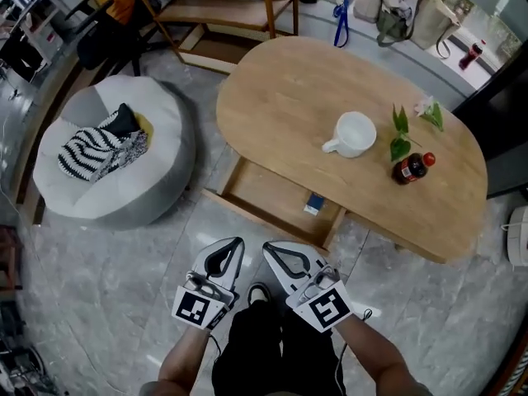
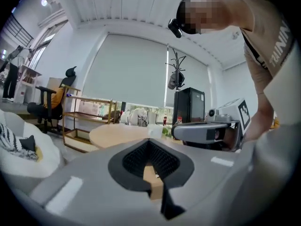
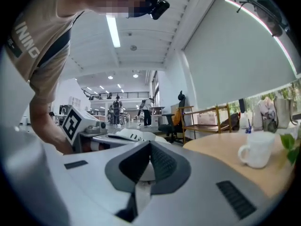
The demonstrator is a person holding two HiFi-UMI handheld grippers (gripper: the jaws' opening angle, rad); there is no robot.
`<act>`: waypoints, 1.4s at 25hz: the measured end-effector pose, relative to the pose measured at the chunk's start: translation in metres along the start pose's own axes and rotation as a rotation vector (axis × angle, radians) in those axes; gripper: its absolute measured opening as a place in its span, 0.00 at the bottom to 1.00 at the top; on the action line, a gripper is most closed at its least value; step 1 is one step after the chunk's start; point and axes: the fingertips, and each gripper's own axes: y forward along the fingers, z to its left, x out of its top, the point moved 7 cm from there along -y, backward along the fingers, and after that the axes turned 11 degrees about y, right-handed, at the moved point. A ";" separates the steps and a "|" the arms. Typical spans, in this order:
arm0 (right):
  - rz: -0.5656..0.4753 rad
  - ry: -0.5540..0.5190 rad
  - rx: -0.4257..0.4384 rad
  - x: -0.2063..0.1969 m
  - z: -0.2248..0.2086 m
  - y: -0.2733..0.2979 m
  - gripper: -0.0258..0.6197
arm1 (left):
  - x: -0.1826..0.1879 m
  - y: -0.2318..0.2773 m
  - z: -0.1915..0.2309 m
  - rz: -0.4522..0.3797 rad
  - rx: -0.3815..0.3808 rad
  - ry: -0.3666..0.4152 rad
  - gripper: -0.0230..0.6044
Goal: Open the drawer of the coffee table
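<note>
Oval coffee table (image 1: 289, 97), drawer (image 1: 266, 193) open.

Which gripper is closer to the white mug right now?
Right. In the head view the right gripper sits short of the table, below and left of the white mug; the left gripper is beside it, farther left.

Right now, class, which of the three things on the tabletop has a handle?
The white mug: its handle juts out to the left in the head view. The dark, red-capped bottle and the leafy sprig to its right have no handle.
</note>
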 end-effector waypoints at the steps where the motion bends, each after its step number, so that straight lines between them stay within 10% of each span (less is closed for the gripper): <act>1: 0.003 -0.010 -0.012 0.025 0.002 -0.003 0.05 | 0.025 -0.002 0.001 -0.006 -0.007 -0.007 0.04; 17: -0.027 -0.082 -0.325 0.382 0.037 -0.105 0.05 | 0.379 -0.022 -0.009 0.018 -0.073 0.069 0.04; 35: -0.163 -0.127 -0.432 0.555 0.053 -0.144 0.05 | 0.558 -0.040 -0.026 -0.061 -0.028 0.139 0.05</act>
